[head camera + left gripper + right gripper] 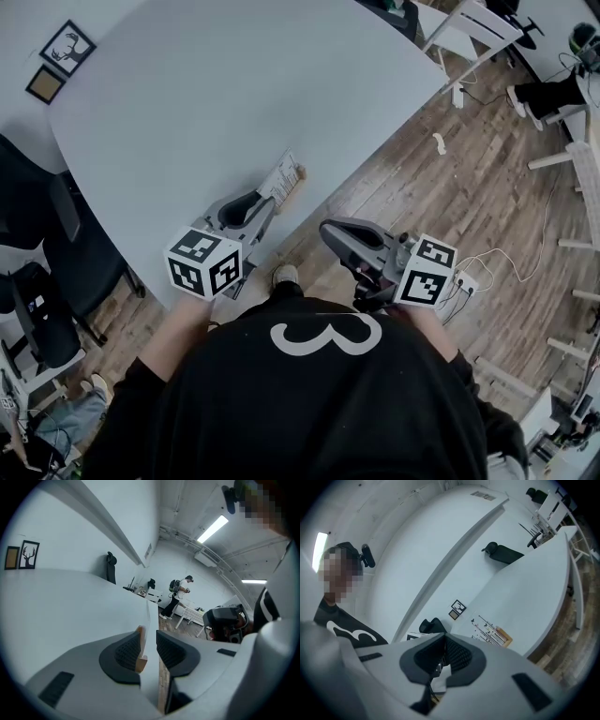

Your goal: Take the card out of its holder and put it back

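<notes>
Card [279,178] seated in holder [298,174]; left gripper [265,202] lining up.
Head view: both sit at the worktop [234,94] edge. Left gripper view: jaws released, holder between them but off-centre, so centre it before clamping. Right gripper view: right gripper [443,651] clenched, empty, apart from the card.

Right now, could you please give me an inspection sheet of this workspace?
Surface: large pale grey table, mostly bare.
Job's things: white printed card standing in its light wooden holder near the table's edge.
Clutter: black-framed picture and brown-framed picture at the far corner.
Grippers: left gripper open, with the card and holder between its jaws; right gripper shut and empty, held beyond the table's edge.
Cables: white power strip with cables on the wooden floor.
Surroundings: black chairs, white furniture, a distant standing person.
</notes>
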Action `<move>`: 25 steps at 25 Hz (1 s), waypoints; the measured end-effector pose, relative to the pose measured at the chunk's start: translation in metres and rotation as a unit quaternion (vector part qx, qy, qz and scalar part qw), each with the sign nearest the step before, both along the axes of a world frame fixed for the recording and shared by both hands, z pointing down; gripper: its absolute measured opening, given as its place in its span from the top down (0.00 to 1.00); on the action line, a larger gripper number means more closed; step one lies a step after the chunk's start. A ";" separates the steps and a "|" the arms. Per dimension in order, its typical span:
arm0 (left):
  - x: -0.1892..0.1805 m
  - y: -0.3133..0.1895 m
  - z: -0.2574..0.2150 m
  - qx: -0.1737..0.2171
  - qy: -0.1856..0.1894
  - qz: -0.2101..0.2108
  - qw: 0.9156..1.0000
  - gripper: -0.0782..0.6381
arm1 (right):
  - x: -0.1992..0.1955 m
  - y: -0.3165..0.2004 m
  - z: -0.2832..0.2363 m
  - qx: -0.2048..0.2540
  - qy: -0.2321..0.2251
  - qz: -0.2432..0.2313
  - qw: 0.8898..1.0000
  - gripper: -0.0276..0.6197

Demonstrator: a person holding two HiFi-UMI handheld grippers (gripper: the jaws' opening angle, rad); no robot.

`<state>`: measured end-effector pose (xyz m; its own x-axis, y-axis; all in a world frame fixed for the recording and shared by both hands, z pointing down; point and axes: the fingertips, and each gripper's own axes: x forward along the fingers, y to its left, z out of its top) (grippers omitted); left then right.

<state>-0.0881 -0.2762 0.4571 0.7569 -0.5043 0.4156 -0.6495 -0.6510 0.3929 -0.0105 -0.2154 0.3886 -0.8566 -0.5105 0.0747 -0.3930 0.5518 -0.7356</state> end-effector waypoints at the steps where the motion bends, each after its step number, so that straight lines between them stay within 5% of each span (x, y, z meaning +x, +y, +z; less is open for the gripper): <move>1: 0.001 -0.002 0.001 0.001 0.001 0.000 1.000 0.75 | 0.002 -0.001 0.001 -0.001 0.002 0.004 1.000 0.94; 25: 0.020 -0.019 0.015 0.021 -0.025 -0.015 0.999 0.84 | 0.032 0.008 -0.001 -0.010 0.005 0.031 0.999 0.94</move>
